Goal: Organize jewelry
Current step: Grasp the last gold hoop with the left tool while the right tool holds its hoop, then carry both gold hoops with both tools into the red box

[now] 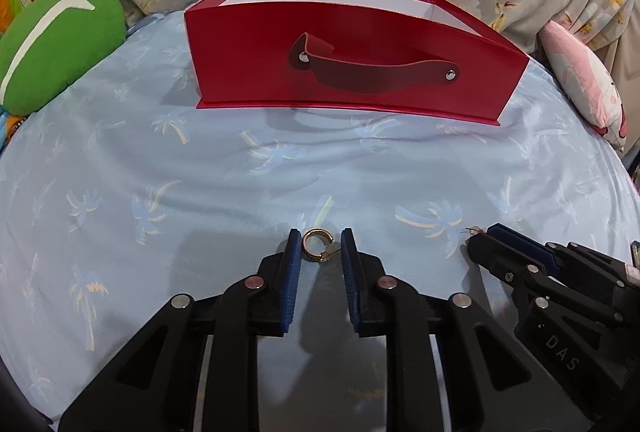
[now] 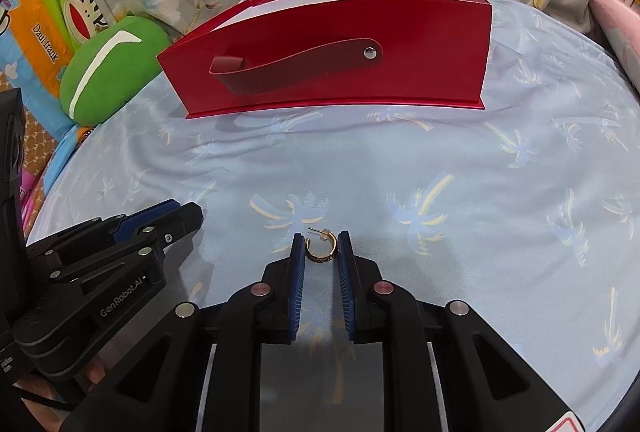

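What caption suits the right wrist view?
Right gripper clamps a gold hoop earring above the palm-print sheet, facing a red box.

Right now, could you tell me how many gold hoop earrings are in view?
2. One earring lies on the blue sheet between the left gripper fingers; the other earring sits between the right gripper pads. The red box may hide more.

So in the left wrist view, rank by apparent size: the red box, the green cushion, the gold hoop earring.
1. red box, widest across the frame.
2. green cushion, partly cut off by the frame edge.
3. gold hoop earring, tiny despite lying nearest the camera.
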A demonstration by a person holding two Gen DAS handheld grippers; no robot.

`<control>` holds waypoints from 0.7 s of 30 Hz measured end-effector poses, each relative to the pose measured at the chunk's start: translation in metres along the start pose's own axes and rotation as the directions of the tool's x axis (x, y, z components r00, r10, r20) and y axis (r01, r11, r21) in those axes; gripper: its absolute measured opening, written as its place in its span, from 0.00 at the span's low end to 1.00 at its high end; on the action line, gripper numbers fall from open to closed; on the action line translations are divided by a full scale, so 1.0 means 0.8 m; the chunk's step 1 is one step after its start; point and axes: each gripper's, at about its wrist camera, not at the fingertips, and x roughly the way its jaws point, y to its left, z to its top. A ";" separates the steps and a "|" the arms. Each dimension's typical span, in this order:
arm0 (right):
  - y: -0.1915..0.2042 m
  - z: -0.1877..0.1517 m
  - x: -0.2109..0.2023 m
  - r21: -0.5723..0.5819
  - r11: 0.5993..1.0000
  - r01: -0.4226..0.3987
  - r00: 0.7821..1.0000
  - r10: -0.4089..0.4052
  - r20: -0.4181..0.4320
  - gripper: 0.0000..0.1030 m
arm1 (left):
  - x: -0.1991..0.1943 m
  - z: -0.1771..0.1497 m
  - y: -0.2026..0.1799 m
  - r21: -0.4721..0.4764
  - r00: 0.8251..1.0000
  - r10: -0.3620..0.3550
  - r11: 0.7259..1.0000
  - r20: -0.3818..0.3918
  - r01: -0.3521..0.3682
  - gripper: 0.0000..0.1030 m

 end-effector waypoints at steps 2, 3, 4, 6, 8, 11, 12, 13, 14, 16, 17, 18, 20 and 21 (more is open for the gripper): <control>-0.002 0.000 -0.002 0.008 1.000 -0.005 1.000 0.005 0.009 0.15 | -0.002 -0.001 0.002 -0.013 1.000 -0.010 1.000 -0.002 0.010 0.19; -0.003 -0.001 -0.004 0.011 1.000 -0.008 1.000 0.008 0.015 0.15 | -0.003 -0.001 0.003 -0.018 1.000 -0.010 1.000 -0.002 0.010 0.19; -0.004 -0.001 -0.005 0.014 1.000 -0.011 1.000 0.011 0.019 0.15 | -0.005 -0.001 0.005 -0.021 1.000 -0.011 1.000 0.001 0.011 0.19; -0.005 -0.001 -0.007 0.017 1.000 -0.015 1.000 0.015 0.024 0.15 | -0.013 0.000 0.006 -0.024 1.000 -0.009 1.000 0.013 0.010 0.19; -0.004 -0.002 -0.012 0.017 1.000 -0.019 0.999 0.019 0.032 0.15 | -0.021 0.001 0.008 -0.025 1.000 -0.008 1.000 0.025 0.009 0.19; -0.002 0.002 -0.022 0.017 0.999 -0.028 0.998 0.027 0.050 0.15 | -0.031 0.005 0.010 -0.027 0.999 -0.004 1.000 0.034 0.005 0.19; -0.002 0.003 -0.026 0.016 0.999 -0.030 0.998 0.029 0.058 0.15 | -0.034 0.008 0.011 -0.028 0.999 -0.004 1.000 0.037 0.005 0.19; -0.001 0.006 -0.031 0.015 0.999 -0.032 0.997 0.031 0.068 0.15 | -0.037 0.009 0.012 -0.029 0.999 -0.004 1.000 0.040 0.005 0.19; 0.000 0.008 -0.037 0.013 0.999 -0.032 0.996 0.031 0.079 0.15 | -0.040 0.011 0.013 -0.029 0.999 -0.002 1.000 0.044 0.003 0.19; 0.000 0.014 -0.046 0.009 0.999 -0.034 0.994 0.033 0.100 0.15 | -0.047 0.016 0.014 -0.024 0.999 0.003 1.000 0.053 -0.002 0.19; 0.000 0.017 -0.050 0.007 0.999 -0.034 0.994 0.033 0.108 0.15 | -0.051 0.019 0.014 -0.021 0.998 0.007 1.000 0.059 -0.006 0.19; 0.000 0.021 -0.055 0.005 0.999 -0.033 0.992 0.032 0.120 0.15 | -0.054 0.022 0.015 -0.019 0.998 0.008 1.000 0.066 -0.007 0.19; 0.001 0.028 -0.064 -0.001 1.000 -0.030 0.990 0.030 0.138 0.15 | -0.061 0.029 0.015 -0.014 0.997 0.011 1.000 0.078 -0.010 0.19; 0.001 0.032 -0.068 -0.006 1.000 -0.027 0.988 0.028 0.149 0.15 | -0.064 0.035 0.014 -0.009 0.996 0.014 1.000 0.086 -0.013 0.19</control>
